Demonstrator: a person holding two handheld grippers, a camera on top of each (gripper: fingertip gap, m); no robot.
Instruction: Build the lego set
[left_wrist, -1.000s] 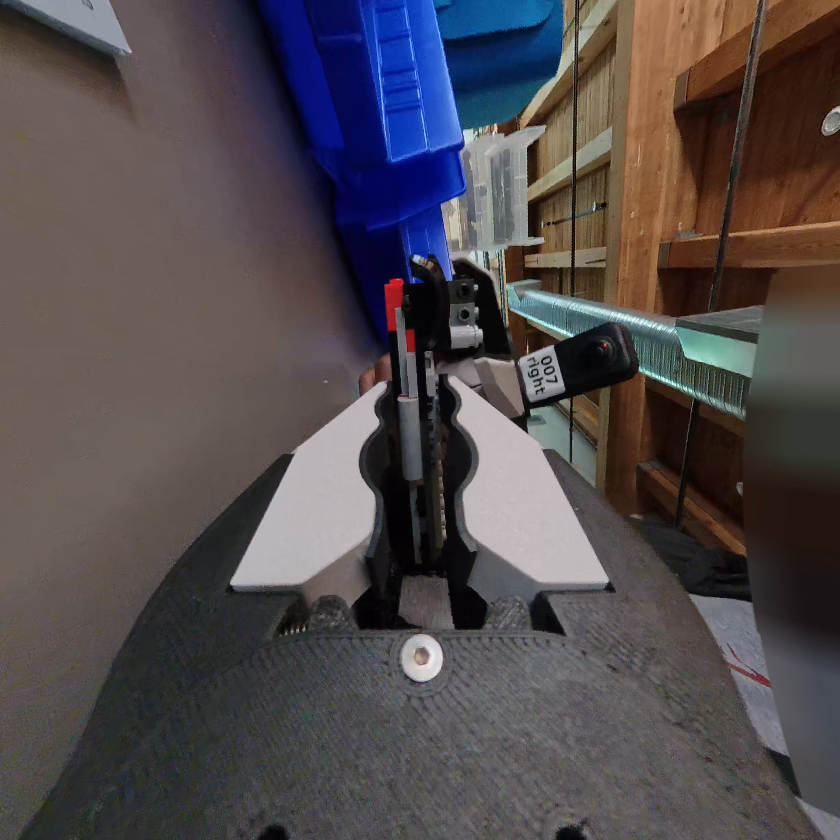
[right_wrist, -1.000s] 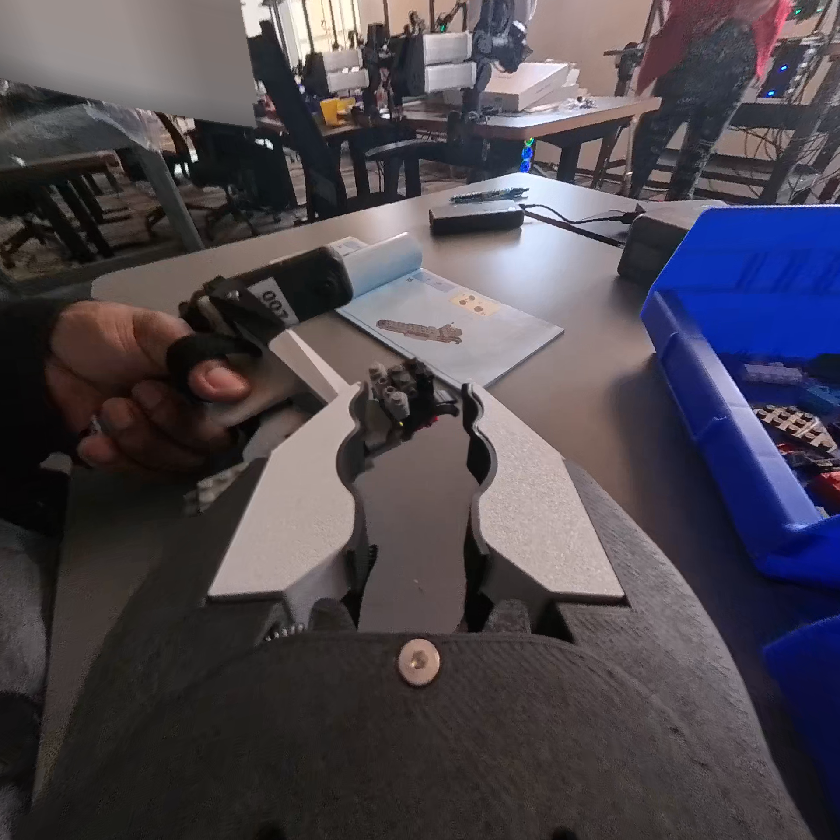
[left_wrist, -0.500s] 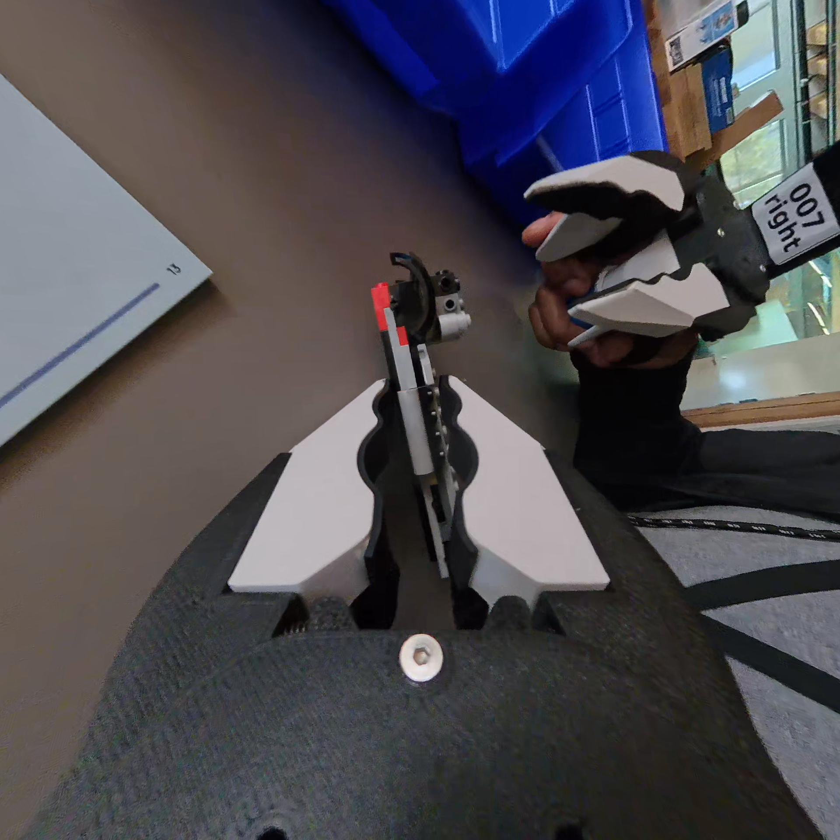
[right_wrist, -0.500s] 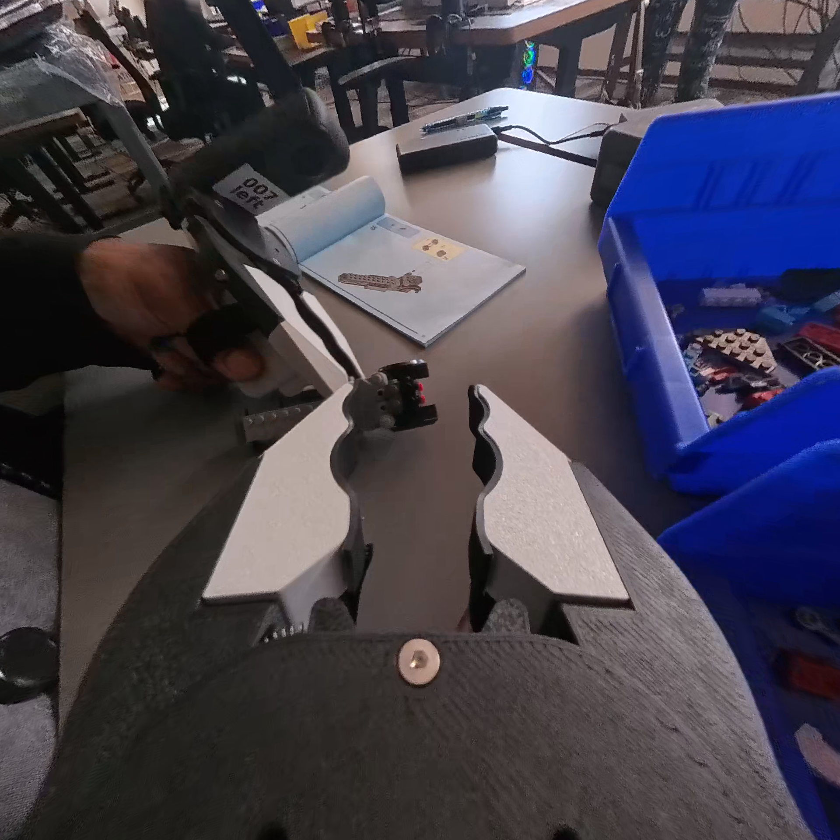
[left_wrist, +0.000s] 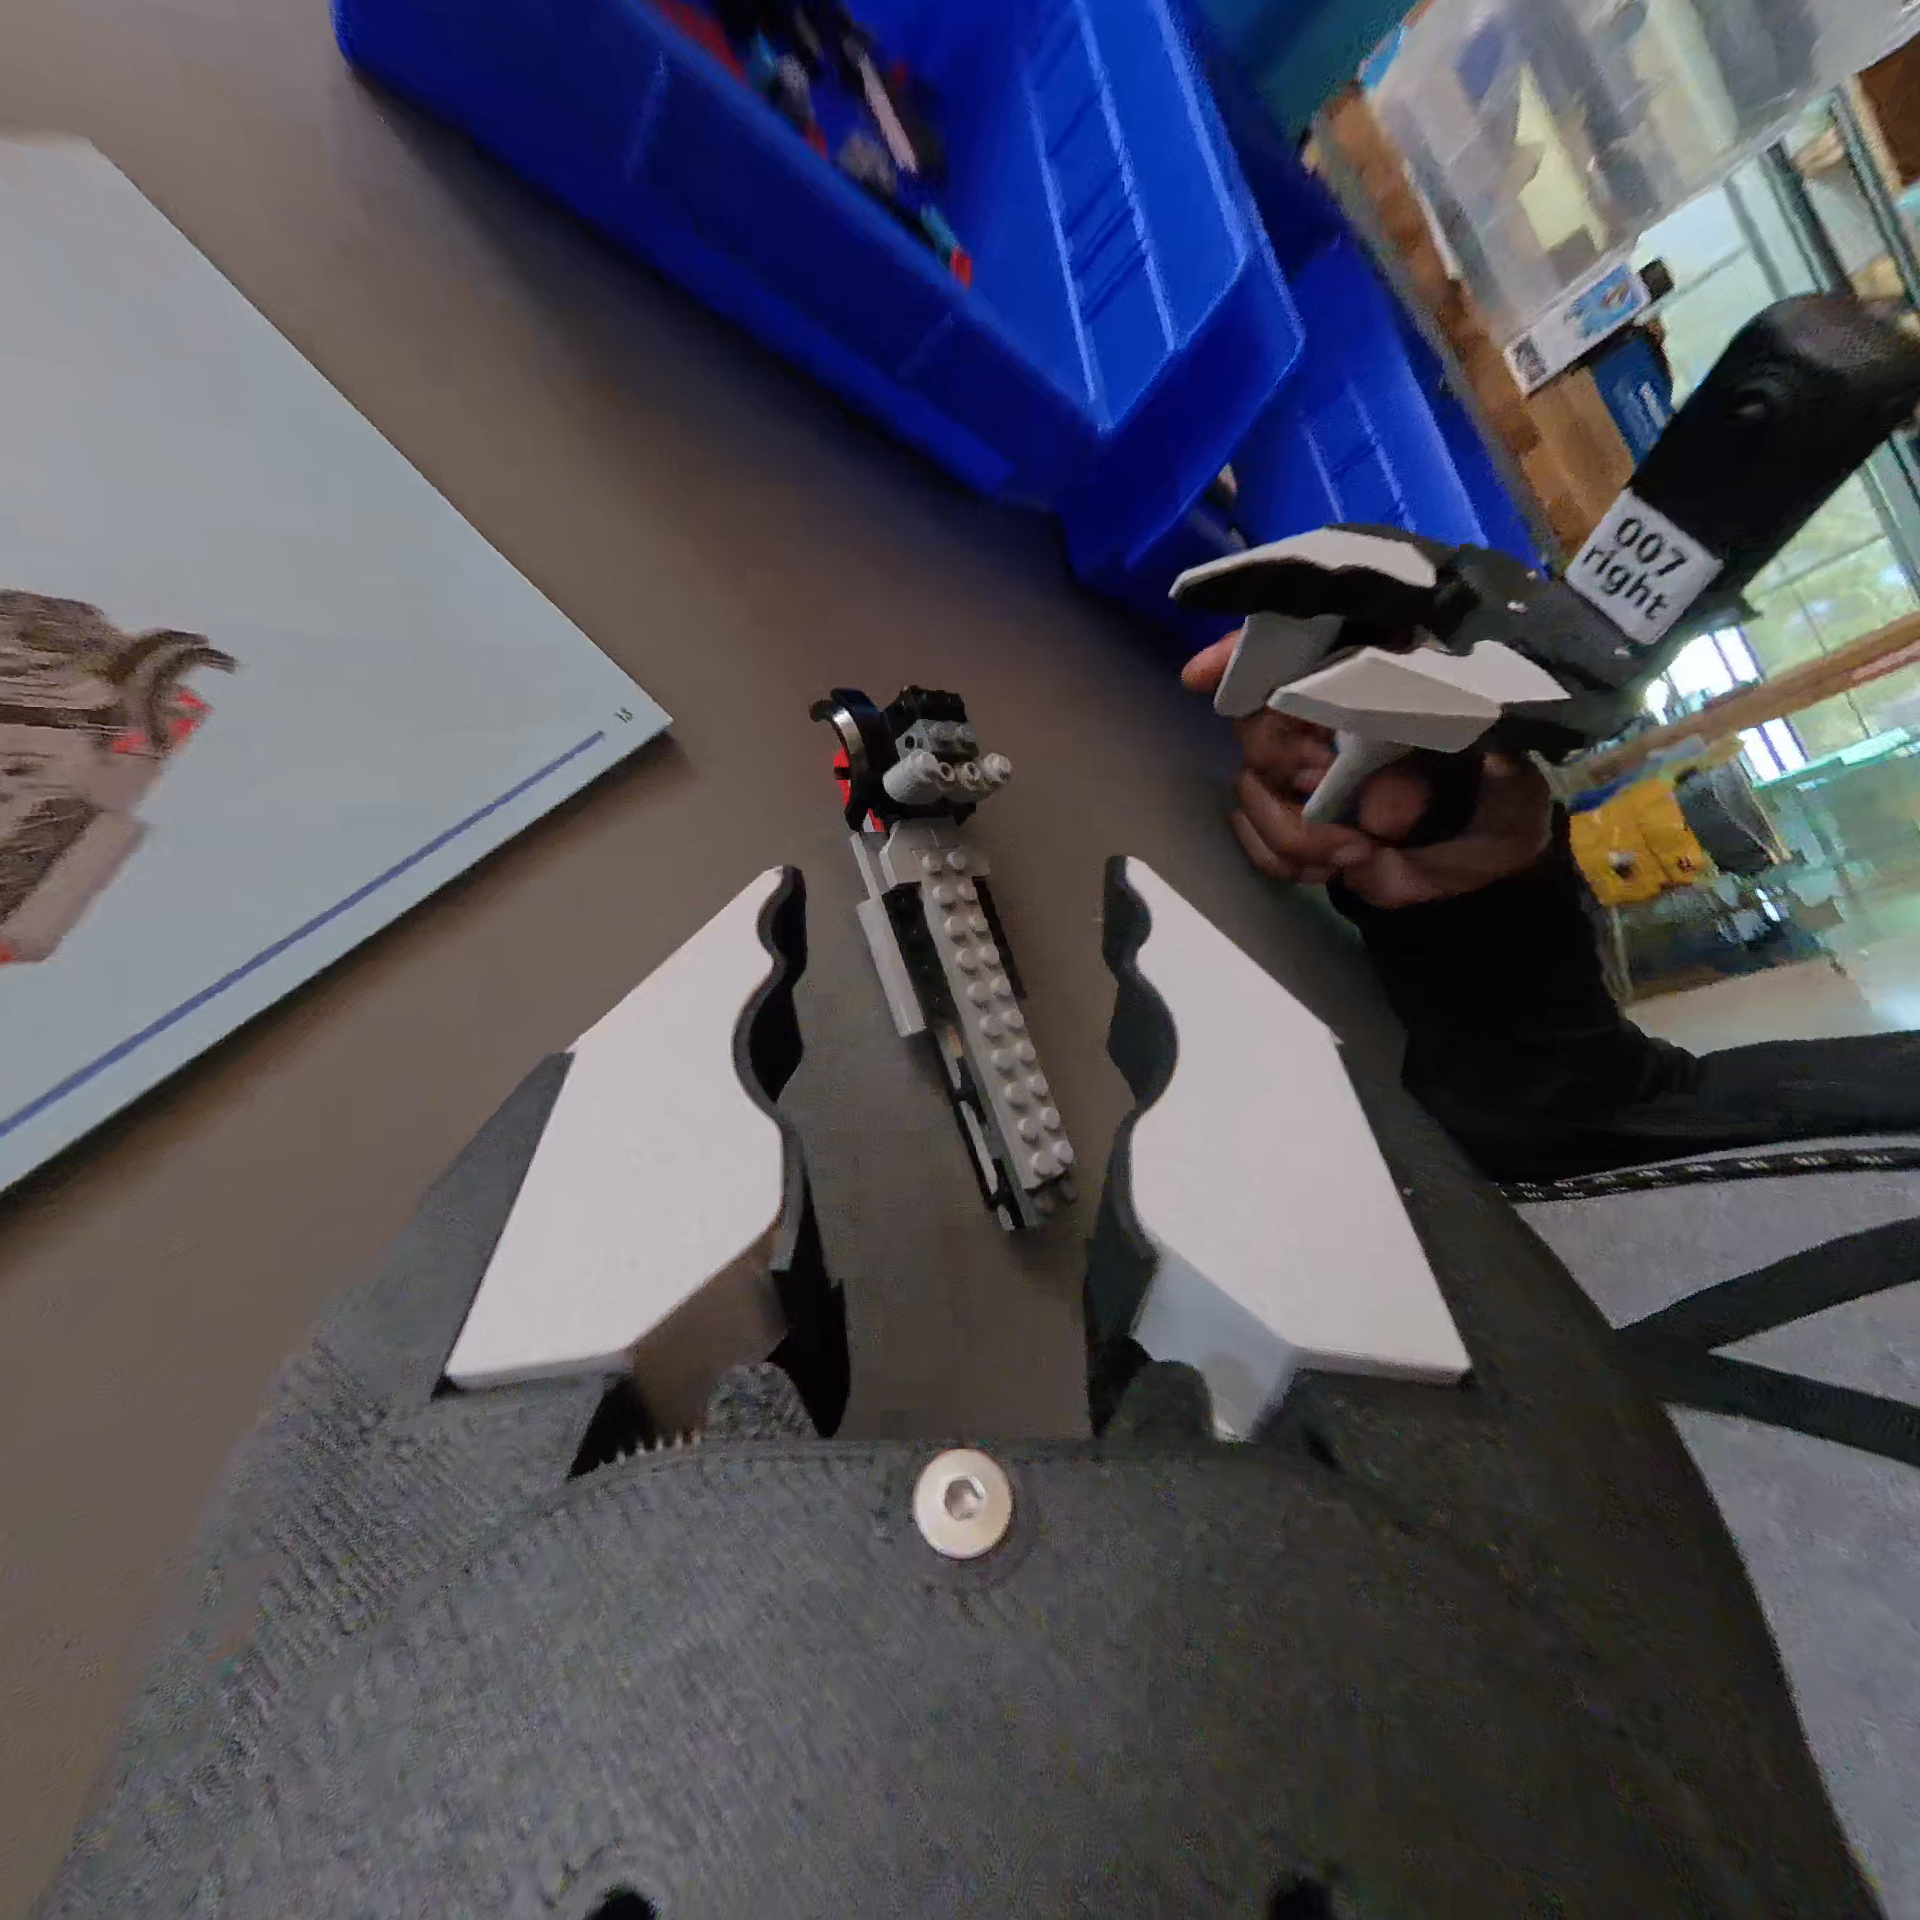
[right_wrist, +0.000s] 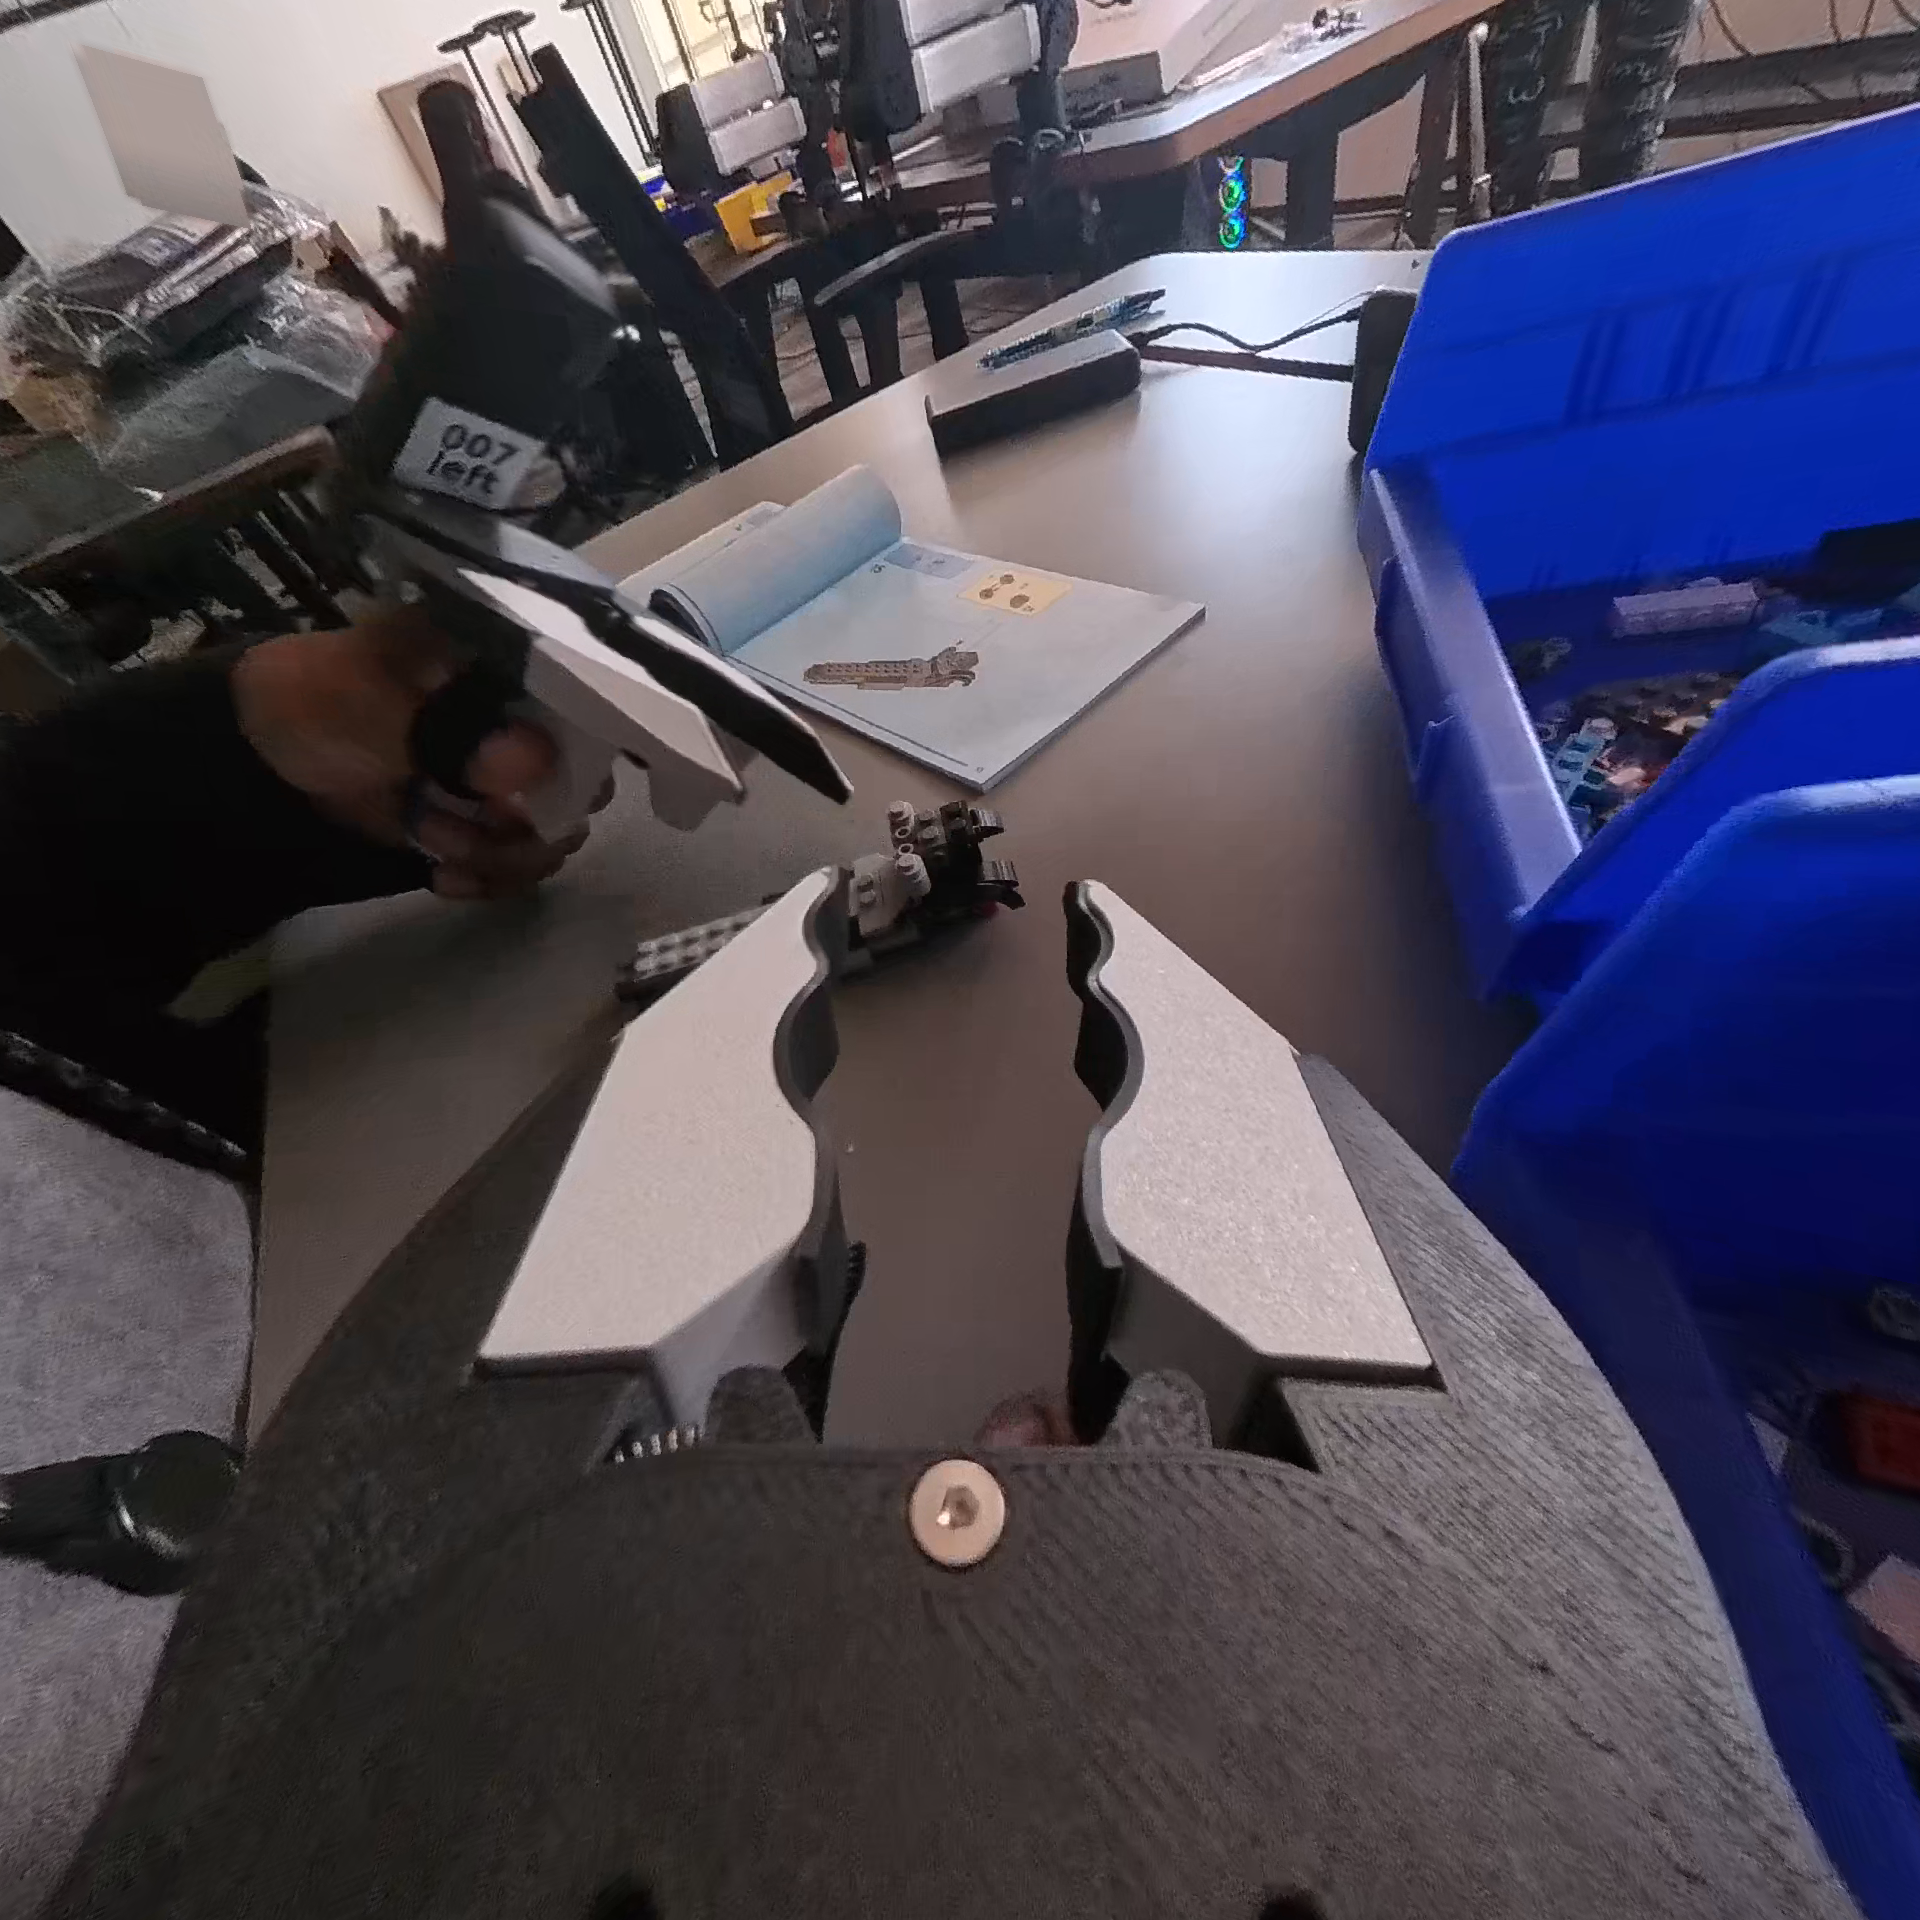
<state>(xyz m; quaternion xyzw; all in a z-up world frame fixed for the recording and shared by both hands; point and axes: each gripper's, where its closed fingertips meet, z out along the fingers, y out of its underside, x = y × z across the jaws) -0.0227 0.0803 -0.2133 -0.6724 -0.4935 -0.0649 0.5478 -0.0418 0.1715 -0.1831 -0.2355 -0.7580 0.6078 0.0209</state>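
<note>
The lego build (left_wrist: 961, 977), a long grey studded strip with a black, grey and red cluster at its far end, lies flat on the dark table. My left gripper (left_wrist: 951, 883) is open and empty, its fingers on either side of the build without touching it. My right gripper (right_wrist: 951, 899) is open and empty; the build's cluster end (right_wrist: 930, 862) lies just past its left fingertip. In the left wrist view the right gripper (left_wrist: 1247, 644) is held by a hand at the right. In the right wrist view the left gripper (right_wrist: 727, 748) hovers above the build.
The open instruction booklet (right_wrist: 935, 644) lies on the table (right_wrist: 1195, 831) beyond the build; its page shows at the left in the left wrist view (left_wrist: 260, 623). Blue bins of loose bricks (right_wrist: 1662, 520) stand at the right, and also show in the left wrist view (left_wrist: 883, 239). A black box (right_wrist: 1039, 390) lies at the far edge.
My left gripper held the build upright, then lowered it, opened and let it go flat on the table. My right gripper drew back and stays open.
</note>
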